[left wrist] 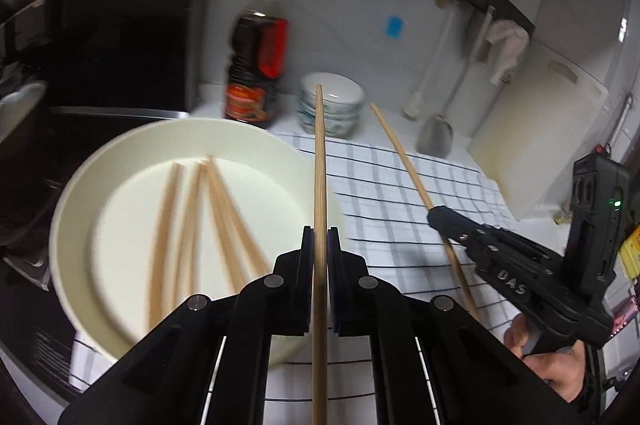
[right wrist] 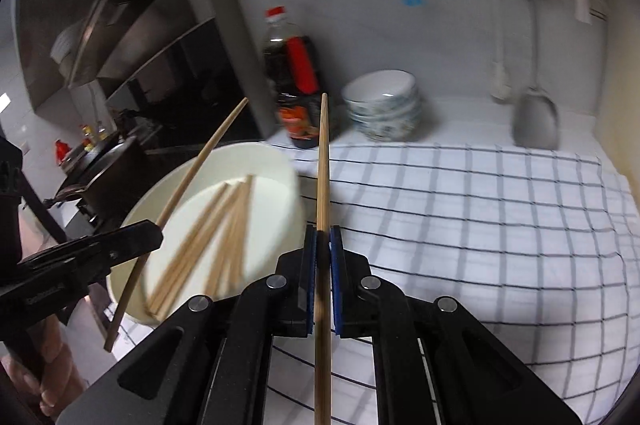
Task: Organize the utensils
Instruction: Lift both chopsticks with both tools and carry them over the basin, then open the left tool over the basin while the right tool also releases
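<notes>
So, checked cloth (left wrist: 420, 185) covers the counter, biggest thing in both views, soft and slightly rumpled, a forgiving surface if anything drops. White bowl (left wrist: 100, 185) sits at the cloth's left edge, wide and shallow-walled, looks rigid and light, probably plastic or paper, could tip if knocked on the rim. Dark sauce bottle (left wrist: 256, 65) and a stack of small bowls (left wrist: 332, 101) stand behind, near the wall, well apart from the grippers. Loose chopsticks (left wrist: 208, 217) lie fanned inside the white bowl, four or so, blur makes the count unsure. Left gripper (left wrist: 320, 237) is pinched tight on one chopstick (left wrist: 319, 153), stick running straight out between the pads, raised above the bowl's right rim. Right gripper (right wrist: 323, 237) likewise clamped on its own chopstick (right wrist: 323, 161), held above the cloth just right of the bowl; in the left view it grips mid-shaft, with length sticking out both ways. Handling guess: chopsticks are light, stiff, smooth wood, thin and round, so likely to pivot or slide in the pads. Best hold is near the middle or the thicker end, square across the pads. Not fragile, but a long overhang could snag the bowl rim.
</notes>
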`<state>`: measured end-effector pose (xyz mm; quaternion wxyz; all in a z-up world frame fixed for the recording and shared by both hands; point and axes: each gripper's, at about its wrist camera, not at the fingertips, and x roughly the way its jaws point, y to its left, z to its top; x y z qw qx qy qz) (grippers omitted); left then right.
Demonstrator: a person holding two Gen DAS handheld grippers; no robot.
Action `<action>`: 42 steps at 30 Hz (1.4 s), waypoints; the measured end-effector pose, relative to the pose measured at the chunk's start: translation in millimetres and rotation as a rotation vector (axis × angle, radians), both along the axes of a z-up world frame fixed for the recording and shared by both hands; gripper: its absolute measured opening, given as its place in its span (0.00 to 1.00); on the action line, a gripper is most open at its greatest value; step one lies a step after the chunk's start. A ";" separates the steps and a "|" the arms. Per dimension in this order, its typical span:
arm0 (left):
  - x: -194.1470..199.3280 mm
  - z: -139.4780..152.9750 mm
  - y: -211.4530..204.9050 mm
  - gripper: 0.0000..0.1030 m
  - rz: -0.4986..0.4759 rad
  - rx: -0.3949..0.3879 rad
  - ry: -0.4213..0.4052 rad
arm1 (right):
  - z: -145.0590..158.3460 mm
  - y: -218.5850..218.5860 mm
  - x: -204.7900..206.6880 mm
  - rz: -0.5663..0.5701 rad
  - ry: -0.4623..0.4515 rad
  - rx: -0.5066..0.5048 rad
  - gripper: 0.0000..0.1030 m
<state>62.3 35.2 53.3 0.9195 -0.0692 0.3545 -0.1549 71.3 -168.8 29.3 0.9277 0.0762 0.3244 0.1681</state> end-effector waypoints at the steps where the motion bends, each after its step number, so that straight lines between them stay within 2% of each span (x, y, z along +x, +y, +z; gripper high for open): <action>1: 1.7 -0.4 12.1 0.07 0.019 0.004 -0.002 | 2.1 9.2 3.4 0.014 0.000 0.000 0.06; 5: 14.2 -7.4 53.3 0.07 0.103 0.029 0.006 | 7.3 57.3 23.2 0.067 0.009 -0.003 0.06; 10: 30.5 -19.8 81.6 0.07 0.139 0.049 0.027 | 1.4 108.6 47.1 0.116 0.043 -0.016 0.06; 16: 49.9 -36.3 99.9 0.07 0.159 0.068 0.064 | -20.2 139.0 66.2 0.124 0.111 -0.045 0.06; 23: 62.5 -54.3 104.3 0.08 0.155 0.076 0.119 | -32.6 148.4 68.2 0.111 0.152 -0.083 0.06; 24: 62.0 -54.9 105.8 0.08 0.159 0.073 0.123 | -32.5 147.9 66.9 0.108 0.152 -0.089 0.10; 25: 60.8 -54.4 108.1 0.13 0.165 0.066 0.120 | -32.0 146.3 65.0 0.105 0.147 -0.090 0.19; 27: 58.1 -52.2 111.4 0.38 0.181 0.067 0.109 | -26.6 140.7 58.7 0.086 0.112 -0.089 0.26; 28: 54.7 -50.2 113.7 0.66 0.195 0.065 0.097 | -24.7 137.8 57.8 0.076 0.104 -0.087 0.27; 29: 50.2 -47.8 117.2 0.80 0.215 0.058 0.076 | -23.0 134.9 56.4 0.067 0.100 -0.083 0.28; 31: 42.0 -42.7 122.0 0.79 0.253 0.065 0.046 | -20.4 129.5 53.0 0.051 0.096 -0.081 0.37; 33: 37.5 -40.2 124.3 0.79 0.267 0.077 0.043 | -19.6 126.4 47.5 0.032 0.087 -0.098 0.41; 35: 32.7 -39.0 124.7 0.86 0.275 0.080 0.046 | -19.4 124.9 42.6 0.020 0.081 -0.105 0.44; 37: 27.4 -37.1 123.2 0.89 0.276 0.093 0.040 | -18.7 122.2 36.8 0.017 0.075 -0.097 0.53; 42: 12.7 -31.9 119.0 0.93 0.280 0.137 0.014 | -16.7 112.5 19.5 -0.013 0.056 -0.092 0.60</action>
